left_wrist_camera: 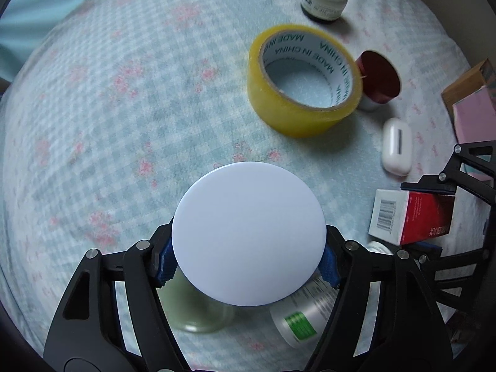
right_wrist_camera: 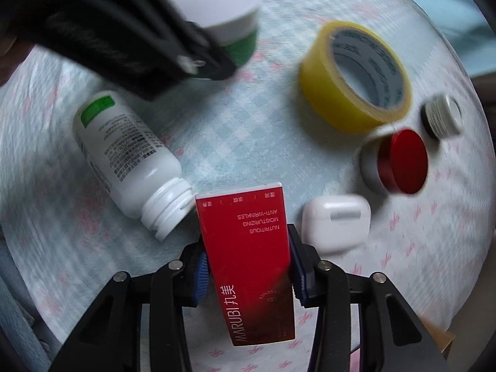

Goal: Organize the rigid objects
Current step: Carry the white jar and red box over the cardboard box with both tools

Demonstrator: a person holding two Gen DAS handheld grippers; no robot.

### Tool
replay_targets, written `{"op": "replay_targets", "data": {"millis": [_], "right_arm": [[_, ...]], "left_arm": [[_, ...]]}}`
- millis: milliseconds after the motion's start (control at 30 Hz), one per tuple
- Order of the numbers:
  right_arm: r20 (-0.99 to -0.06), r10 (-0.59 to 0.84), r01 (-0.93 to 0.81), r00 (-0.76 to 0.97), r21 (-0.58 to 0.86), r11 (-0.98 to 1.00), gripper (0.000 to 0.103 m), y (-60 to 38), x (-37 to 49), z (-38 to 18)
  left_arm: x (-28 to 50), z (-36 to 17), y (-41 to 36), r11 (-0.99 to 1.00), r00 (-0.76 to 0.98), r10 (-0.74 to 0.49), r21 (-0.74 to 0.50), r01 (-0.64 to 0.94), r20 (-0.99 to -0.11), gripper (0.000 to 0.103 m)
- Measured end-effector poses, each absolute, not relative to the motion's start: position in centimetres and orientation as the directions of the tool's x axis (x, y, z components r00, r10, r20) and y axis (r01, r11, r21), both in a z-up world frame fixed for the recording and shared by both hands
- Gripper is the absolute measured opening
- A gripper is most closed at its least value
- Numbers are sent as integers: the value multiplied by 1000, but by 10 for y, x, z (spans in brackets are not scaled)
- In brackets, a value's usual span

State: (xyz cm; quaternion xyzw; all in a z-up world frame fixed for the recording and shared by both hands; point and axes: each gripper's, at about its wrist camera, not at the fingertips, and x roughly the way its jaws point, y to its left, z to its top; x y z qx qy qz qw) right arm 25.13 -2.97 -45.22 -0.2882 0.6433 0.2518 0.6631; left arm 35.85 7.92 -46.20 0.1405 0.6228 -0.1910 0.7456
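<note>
My left gripper [left_wrist_camera: 248, 262] is shut on a jar with a wide white lid [left_wrist_camera: 248, 232]; the same jar shows a green body in the right wrist view [right_wrist_camera: 238, 46]. My right gripper [right_wrist_camera: 248, 269] is shut on a red MARUBI box [right_wrist_camera: 248, 257], also seen in the left wrist view [left_wrist_camera: 412, 217]. An open white bottle [right_wrist_camera: 124, 158] lies on its side left of the box. A yellow tape roll [left_wrist_camera: 303, 80], a red-lidded jar [left_wrist_camera: 378, 77], a small white and black jar [left_wrist_camera: 324, 0] and a white earbud case [left_wrist_camera: 396, 147] sit on the checked cloth.
The checked cloth with pink flowers [left_wrist_camera: 124, 108] covers the surface. A pink and brown box [left_wrist_camera: 471, 102] stands at the right edge in the left wrist view. The left gripper's arm [right_wrist_camera: 108, 24] crosses the upper left of the right wrist view.
</note>
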Motion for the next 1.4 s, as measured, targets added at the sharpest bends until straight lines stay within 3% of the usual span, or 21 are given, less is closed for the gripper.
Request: {"op": "replay_targets", "data": {"millis": [367,767,1100,1400], "right_arm": [[-994,107,-354,21,92,931,40,-78,242,-387],[-952,279,60,125,288,956,40,-105,198,-290],[-928,277,184,248,326,927,40,-168,166,-229],[-906,273,206,323,349,914,40,-286,161,-199]], "left_arm": [[323,-383,99,903,237,-174,-59,425,-956,68],[258,-298,112,924,328,-225,-95,369,-917,68],[223,-241,83,934,400,-249,-110,339,-882,68],[210,-208,-5,949,458,-225,-88,303,-860,68]]}}
